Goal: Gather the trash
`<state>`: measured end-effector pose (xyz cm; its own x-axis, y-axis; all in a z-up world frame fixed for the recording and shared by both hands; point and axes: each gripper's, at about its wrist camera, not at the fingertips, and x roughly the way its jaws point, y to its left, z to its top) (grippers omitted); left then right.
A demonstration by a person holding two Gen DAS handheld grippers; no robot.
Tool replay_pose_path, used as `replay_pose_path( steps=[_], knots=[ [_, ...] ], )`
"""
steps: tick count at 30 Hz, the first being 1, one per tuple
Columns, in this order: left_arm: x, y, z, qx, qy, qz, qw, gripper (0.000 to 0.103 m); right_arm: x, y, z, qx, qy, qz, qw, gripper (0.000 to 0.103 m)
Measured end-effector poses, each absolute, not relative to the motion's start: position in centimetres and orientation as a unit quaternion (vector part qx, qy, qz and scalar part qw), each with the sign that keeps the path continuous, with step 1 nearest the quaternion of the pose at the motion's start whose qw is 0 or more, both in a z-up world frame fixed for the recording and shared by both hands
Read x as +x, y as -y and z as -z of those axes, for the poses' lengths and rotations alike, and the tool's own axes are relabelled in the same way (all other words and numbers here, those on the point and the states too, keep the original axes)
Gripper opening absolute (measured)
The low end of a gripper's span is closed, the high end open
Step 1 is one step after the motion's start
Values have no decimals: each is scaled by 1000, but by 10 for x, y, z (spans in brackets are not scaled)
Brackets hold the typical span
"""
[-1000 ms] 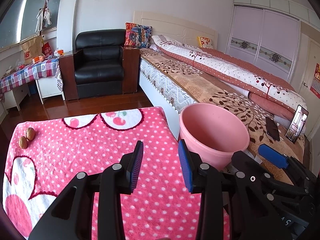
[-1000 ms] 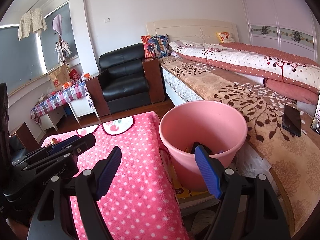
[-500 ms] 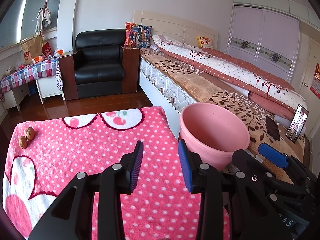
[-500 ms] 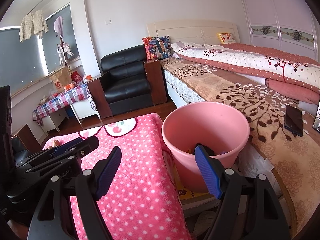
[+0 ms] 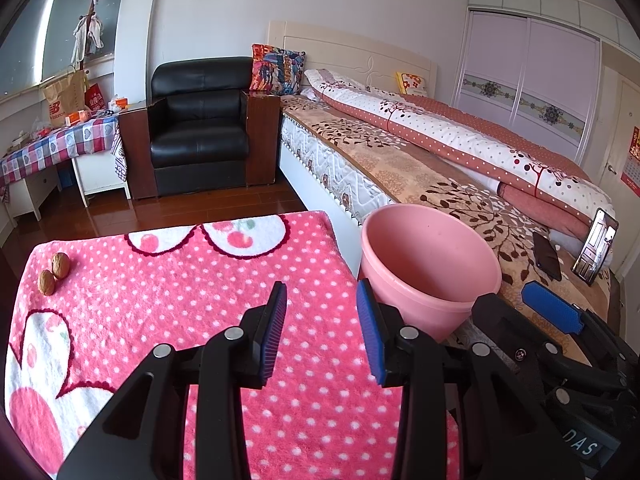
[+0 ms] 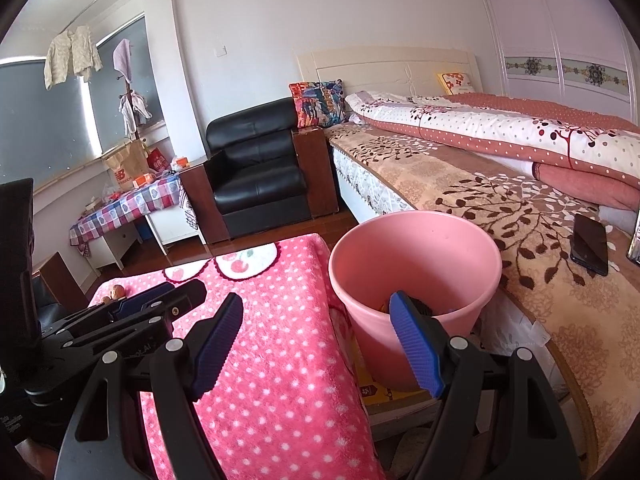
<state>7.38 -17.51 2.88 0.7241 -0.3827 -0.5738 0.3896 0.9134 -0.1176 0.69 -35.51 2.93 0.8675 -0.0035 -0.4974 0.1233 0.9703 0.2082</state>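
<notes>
- With nothing between either pair of pads, I judge I am between pickups: my left gripper [image 5: 322, 332] hangs over the pink dotted cloth [image 5: 200, 304] with its jaws a moderate way apart and empty.
- My right gripper [image 6: 316, 344] is spread wider, also empty, its left pad over the cloth's edge and its right pad in front of the pink bucket [image 6: 416, 280].
- That bucket stands just beside the cloth-covered table, between it and the bed [image 6: 500, 208]; past my pad I can make out some dark and yellowish bits low inside it, too hidden to name.
- Farther out, at the far left corner of the cloth, two walnuts [image 5: 54, 274] lie touching each other; they are the only loose things on the cloth, so I take them for the trash left to collect.
- Next move, as I judge it: carry my left gripper forward and left across the cloth, set the pads either side of one nut, and close gently. They are round and hard, so they may roll or squirt out, and the plush cloth could snag a pad.
- Beyond stand the black armchair [image 5: 200, 128] and a phone [image 6: 590, 244] on the bed, not my concern.
</notes>
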Motion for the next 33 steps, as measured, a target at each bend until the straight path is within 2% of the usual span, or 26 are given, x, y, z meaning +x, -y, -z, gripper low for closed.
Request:
replay_pose_path(
  steps=[33],
  knots=[
    [73, 171, -27, 2, -301, 195, 933, 37, 7, 352, -27, 106, -249, 31, 962, 75]
  ],
)
